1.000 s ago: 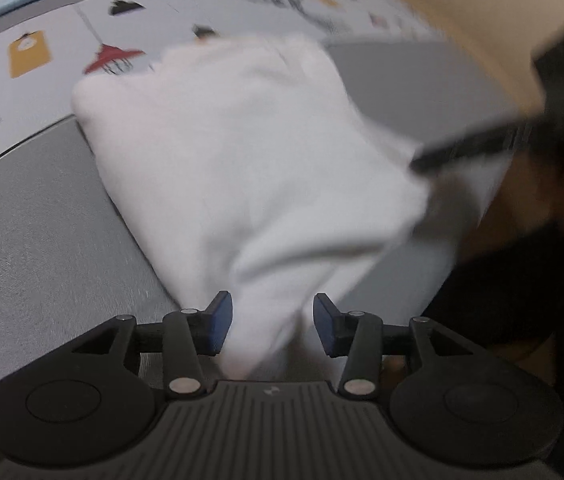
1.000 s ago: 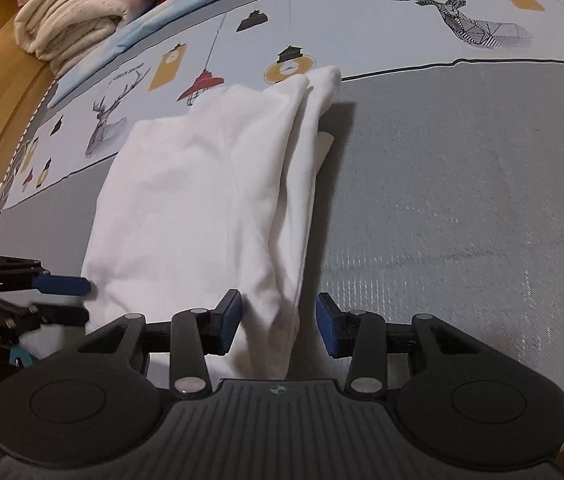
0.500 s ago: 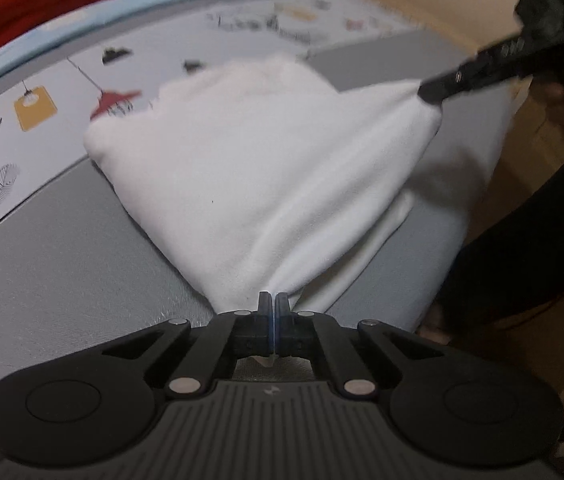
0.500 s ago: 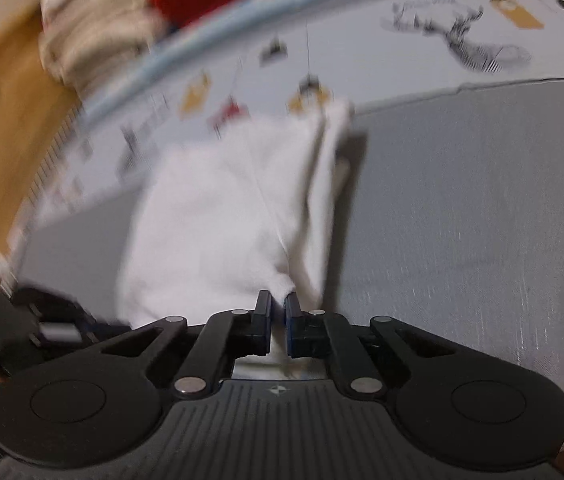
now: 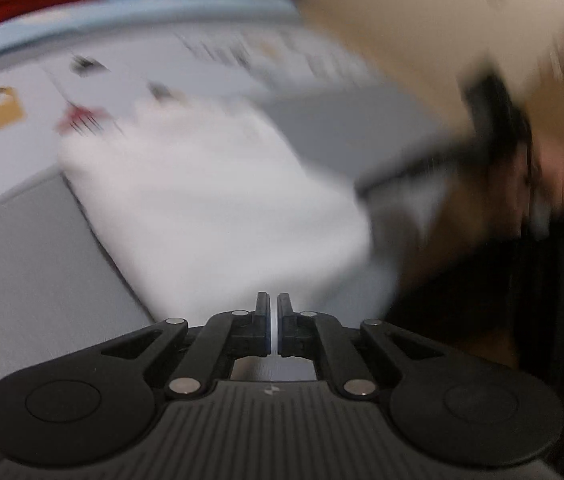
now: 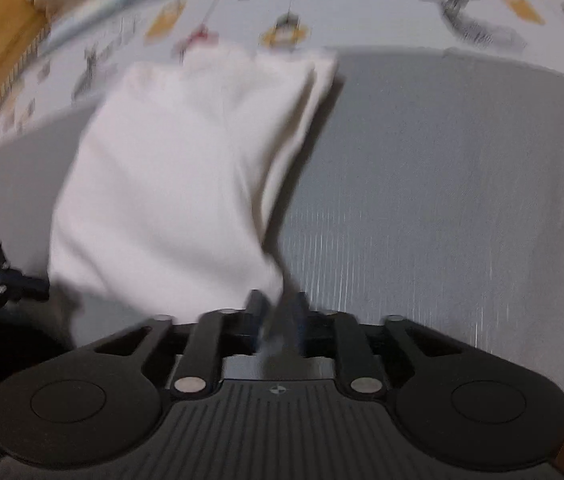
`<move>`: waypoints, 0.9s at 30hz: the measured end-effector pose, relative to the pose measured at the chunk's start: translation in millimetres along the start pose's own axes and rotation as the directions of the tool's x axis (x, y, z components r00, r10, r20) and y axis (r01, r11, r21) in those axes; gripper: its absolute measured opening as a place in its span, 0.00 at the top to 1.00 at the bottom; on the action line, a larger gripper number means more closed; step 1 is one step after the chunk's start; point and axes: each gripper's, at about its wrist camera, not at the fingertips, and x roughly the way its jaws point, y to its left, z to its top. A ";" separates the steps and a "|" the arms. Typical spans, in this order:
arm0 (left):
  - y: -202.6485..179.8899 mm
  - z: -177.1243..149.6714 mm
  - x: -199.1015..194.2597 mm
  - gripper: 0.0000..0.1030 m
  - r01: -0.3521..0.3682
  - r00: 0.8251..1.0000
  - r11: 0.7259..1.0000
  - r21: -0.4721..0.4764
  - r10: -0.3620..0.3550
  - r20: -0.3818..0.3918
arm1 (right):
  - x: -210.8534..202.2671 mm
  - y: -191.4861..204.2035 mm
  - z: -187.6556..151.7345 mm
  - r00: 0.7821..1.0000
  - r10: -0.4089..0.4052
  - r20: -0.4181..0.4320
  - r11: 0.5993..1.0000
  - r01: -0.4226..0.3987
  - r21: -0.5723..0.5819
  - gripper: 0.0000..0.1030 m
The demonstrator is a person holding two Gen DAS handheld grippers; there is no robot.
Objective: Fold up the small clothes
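The left gripper (image 5: 273,322) is tilting downward, fingers pressed together on the near edge of the white cloth (image 5: 217,216), which is lying on the grey sheet (image 5: 21,276). The right gripper (image 6: 277,316) is angling steeply down, its jaws opening; through the blur, the cloth's corner seems to be between them.

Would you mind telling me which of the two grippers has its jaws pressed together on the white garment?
The left gripper: its jaws meet on the edge of the white garment. The right gripper differs, its jaws standing apart and opening.
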 end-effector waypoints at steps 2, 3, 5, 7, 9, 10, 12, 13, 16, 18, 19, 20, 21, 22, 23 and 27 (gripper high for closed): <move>14.4 7.4 -1.5 0.97 -0.023 0.999 0.996 -0.084 0.027 0.043 | -1.7 -3.8 8.7 0.998 0.026 0.049 0.999 -0.028 0.039 0.74; 19.1 8.7 2.9 0.96 -0.057 0.998 0.994 -0.097 0.061 0.032 | -3.0 -5.0 12.7 0.996 0.044 0.077 0.997 -0.048 0.055 0.74; 21.8 7.5 17.1 0.96 -0.125 0.992 0.989 -0.074 0.123 -0.031 | -0.6 -2.8 19.5 0.989 0.097 0.114 0.992 -0.106 0.073 0.74; 25.5 0.4 46.1 0.93 -0.160 0.967 0.987 -0.033 0.150 -0.206 | 12.3 -0.5 24.0 0.986 0.133 0.100 0.987 -0.141 0.080 0.68; 29.9 -9.5 63.1 0.93 -0.196 0.922 0.981 0.004 0.186 -0.340 | 31.4 8.5 25.4 0.995 0.096 0.012 0.994 -0.096 0.045 0.61; 31.4 -7.6 62.6 0.92 -0.208 0.918 0.978 0.006 0.198 -0.343 | 42.3 11.8 24.8 0.997 0.059 -0.047 0.998 -0.058 0.021 0.60; 40.0 7.3 46.1 0.92 -0.179 0.951 0.982 -0.061 0.157 -0.266 | 52.5 15.6 27.9 0.995 0.020 -0.095 0.999 -0.018 0.026 0.52; 45.6 12.8 38.6 0.92 -0.155 0.965 0.983 -0.103 0.129 -0.229 | 49.5 14.9 32.1 0.997 0.026 -0.078 0.999 -0.023 0.036 0.52; 65.4 25.9 12.1 0.39 -0.132 0.989 0.969 -0.208 0.116 -0.090 | 31.6 8.5 47.4 0.996 0.059 0.062 0.994 -0.065 0.085 0.52; 86.7 32.0 6.2 0.21 -0.156 0.988 0.933 -0.325 0.155 -0.029 | 31.0 -1.2 56.3 0.992 0.057 0.117 0.987 -0.073 0.143 0.50; 92.7 32.6 8.8 0.21 -0.156 0.987 0.917 -0.366 0.159 -0.023 | 35.1 -6.7 61.2 0.992 0.040 0.121 0.983 -0.061 0.174 0.50; 100.0 32.5 12.0 0.21 -0.152 0.987 0.898 -0.413 0.157 -0.023 | 42.0 -10.0 65.9 0.994 0.022 0.108 0.979 -0.043 0.199 0.50; 111.4 31.6 15.8 0.21 -0.149 0.988 0.875 -0.460 0.153 -0.029 | 50.2 -11.8 69.6 0.996 0.007 0.092 0.976 -0.027 0.216 0.49; 119.1 33.3 23.0 0.21 -0.145 0.989 0.854 -0.500 0.144 -0.040 | 56.0 -13.7 71.5 0.997 -0.001 0.076 0.973 -0.016 0.231 0.49; 125.9 32.8 30.2 0.21 -0.139 0.990 0.834 -0.533 0.132 -0.053 | 63.6 -14.7 74.4 0.998 -0.004 0.057 0.969 -0.010 0.248 0.48; 140.8 28.3 59.4 0.22 -0.131 0.991 0.779 -0.614 0.085 -0.103 | 79.9 -12.2 78.8 0.999 -0.012 0.030 0.947 0.002 0.322 0.44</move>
